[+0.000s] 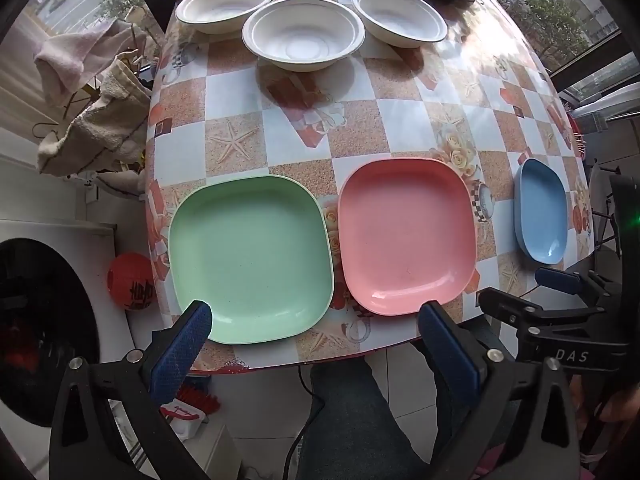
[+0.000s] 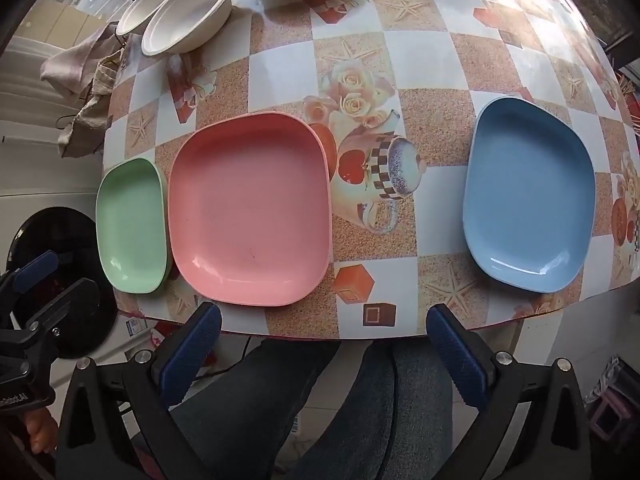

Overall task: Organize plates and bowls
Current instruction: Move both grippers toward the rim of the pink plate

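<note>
Plates were seen from the left wrist: a square green plastic plate [image 1: 250, 258] beside a square pink plastic plate [image 1: 406, 236], three white bowls [image 1: 303, 33] behind, left gripper [image 1: 316, 316] spread wide, empty. From the right wrist, a blue plastic plate [image 2: 528, 194] was seen well apart, right gripper [image 2: 324, 318] spread, empty.

Black tool [image 1: 316, 318] frames, blue textured pads [image 1: 182, 354], silver screws, dark trousers [image 2: 280, 400]
</note>
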Tool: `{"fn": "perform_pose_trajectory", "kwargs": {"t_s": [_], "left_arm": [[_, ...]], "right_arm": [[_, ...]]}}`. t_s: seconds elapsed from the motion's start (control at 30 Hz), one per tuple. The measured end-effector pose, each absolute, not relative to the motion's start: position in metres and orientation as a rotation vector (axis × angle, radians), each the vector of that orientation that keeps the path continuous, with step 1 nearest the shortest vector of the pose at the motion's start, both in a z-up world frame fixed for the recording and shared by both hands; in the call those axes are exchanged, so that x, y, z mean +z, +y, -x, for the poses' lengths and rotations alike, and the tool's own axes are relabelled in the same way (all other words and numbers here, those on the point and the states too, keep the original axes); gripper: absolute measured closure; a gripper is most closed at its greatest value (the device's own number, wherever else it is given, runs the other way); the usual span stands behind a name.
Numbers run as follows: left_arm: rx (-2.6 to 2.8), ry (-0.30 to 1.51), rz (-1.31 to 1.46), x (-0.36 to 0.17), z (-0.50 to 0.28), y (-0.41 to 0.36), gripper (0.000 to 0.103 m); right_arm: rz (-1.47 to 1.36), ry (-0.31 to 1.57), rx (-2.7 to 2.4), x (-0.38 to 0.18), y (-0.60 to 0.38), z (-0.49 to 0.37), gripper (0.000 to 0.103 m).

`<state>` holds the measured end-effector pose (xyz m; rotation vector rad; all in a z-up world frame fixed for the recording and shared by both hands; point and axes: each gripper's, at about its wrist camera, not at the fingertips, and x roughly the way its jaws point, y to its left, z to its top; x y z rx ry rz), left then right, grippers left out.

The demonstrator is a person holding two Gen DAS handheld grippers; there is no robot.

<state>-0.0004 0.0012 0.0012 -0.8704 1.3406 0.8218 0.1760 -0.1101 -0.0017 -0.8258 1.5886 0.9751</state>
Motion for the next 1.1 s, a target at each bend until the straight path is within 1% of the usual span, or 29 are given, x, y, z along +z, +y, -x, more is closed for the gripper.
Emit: {"fn": "perform_pose_trajectory", "kwargs": {"t_s": [0.37,0.73,1.1], "left_arm": [[0.862,1.323,0.867,0.004,0.006,0.008,0.0],[0.887,1.343,0.886,-0.005,0.009,0.008,0.0],[0.927,1.351,0.892,-0.016,0.012,0.009,0.0]], "right_arm": [[0.826,1.591,0.989,0.001,-0.096,-0.175,0.0],[0.825,1.655,1.014,-0.013,-0.097,-0.177,0.0],[0.834,1.654,1.028,-0.026,-0.098,-0.178,0.0]]}}
